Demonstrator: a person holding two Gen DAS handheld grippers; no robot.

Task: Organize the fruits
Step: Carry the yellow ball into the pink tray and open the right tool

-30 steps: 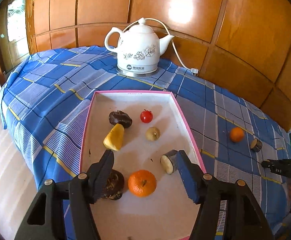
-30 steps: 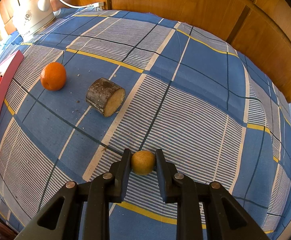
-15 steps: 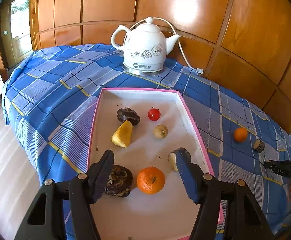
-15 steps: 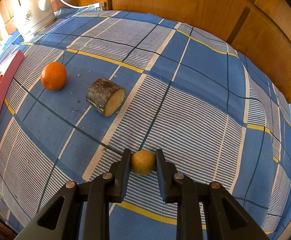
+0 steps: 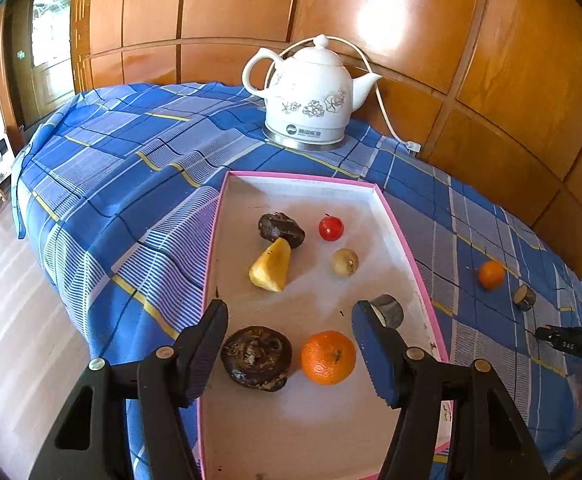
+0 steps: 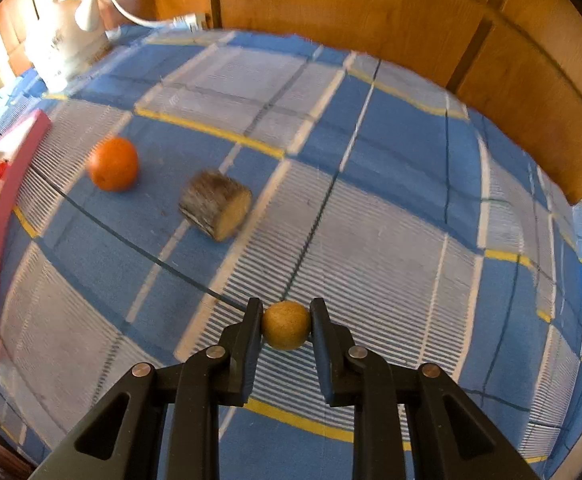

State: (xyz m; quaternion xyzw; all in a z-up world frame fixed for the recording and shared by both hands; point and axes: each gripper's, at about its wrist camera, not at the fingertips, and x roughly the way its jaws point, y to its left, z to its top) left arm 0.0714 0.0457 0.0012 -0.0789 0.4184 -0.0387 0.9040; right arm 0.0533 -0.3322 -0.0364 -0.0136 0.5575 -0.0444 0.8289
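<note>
Held fruit: a small round tan fruit (image 6: 286, 325) is pinched between the two fingers of the right gripper (image 6: 286, 322), above the blue plaid tablecloth (image 6: 391, 208).
Loose items on cloth: an orange (image 6: 113, 164) and a short cut log piece (image 6: 215, 210) are seen far left of the held fruit, the log just right of the orange, apart from it.
Tray: a pink-rimmed white tray (image 5: 405, 236) is seen at the left; a dark wrinkled fruit (image 5: 257, 358), a tangerine (image 5: 328, 357), a yellow wedge (image 5: 271, 266), a red tomato-like fruit (image 5: 331, 228), a pale bulb (image 5: 345, 262) and another log piece (image 5: 389, 311) are contained in it.
Left gripper: the left gripper (image 5: 289, 334) is held over the tray's near end, fingers spread, nothing gripped.
Far edge: a white ceramic kettle (image 5: 309, 96) is placed against wooden panelling (image 5: 491, 40).
</note>
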